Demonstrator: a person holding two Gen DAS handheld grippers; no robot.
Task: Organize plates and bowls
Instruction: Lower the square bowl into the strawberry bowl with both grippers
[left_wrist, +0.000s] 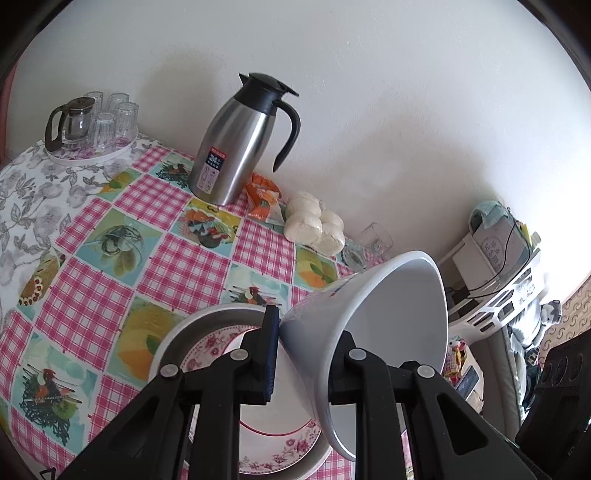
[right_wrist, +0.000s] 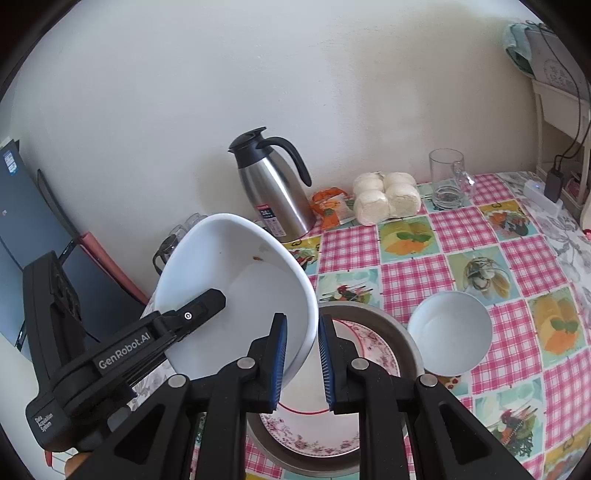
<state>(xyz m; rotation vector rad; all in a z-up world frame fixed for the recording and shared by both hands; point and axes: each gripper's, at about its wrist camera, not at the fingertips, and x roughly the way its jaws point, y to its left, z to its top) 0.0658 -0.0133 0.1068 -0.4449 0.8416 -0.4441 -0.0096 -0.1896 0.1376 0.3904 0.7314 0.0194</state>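
Observation:
A large white bowl (left_wrist: 399, 306) hangs tilted above the table, held from both sides. My left gripper (left_wrist: 310, 343) is shut on its wall, one pad outside and one finger inside. In the right wrist view the same bowl (right_wrist: 240, 273) has my right gripper (right_wrist: 302, 321) shut on its near rim, and a finger (right_wrist: 207, 302) of the left gripper reaches into it from the left. Under the bowl sits a round metal pan (right_wrist: 399, 339) with a pink floral plate (right_wrist: 314, 432) in it. A small white bowl (right_wrist: 450, 336) stands on the table right of the pan.
A steel thermos jug (left_wrist: 236, 147) stands by the wall, with an orange packet (left_wrist: 262, 199), bagged white buns (left_wrist: 314, 225) and a glass mug (right_wrist: 447, 181) beside it. A tray of glasses and a teapot (left_wrist: 92, 122) sits at the far left corner. The tablecloth is checked pink.

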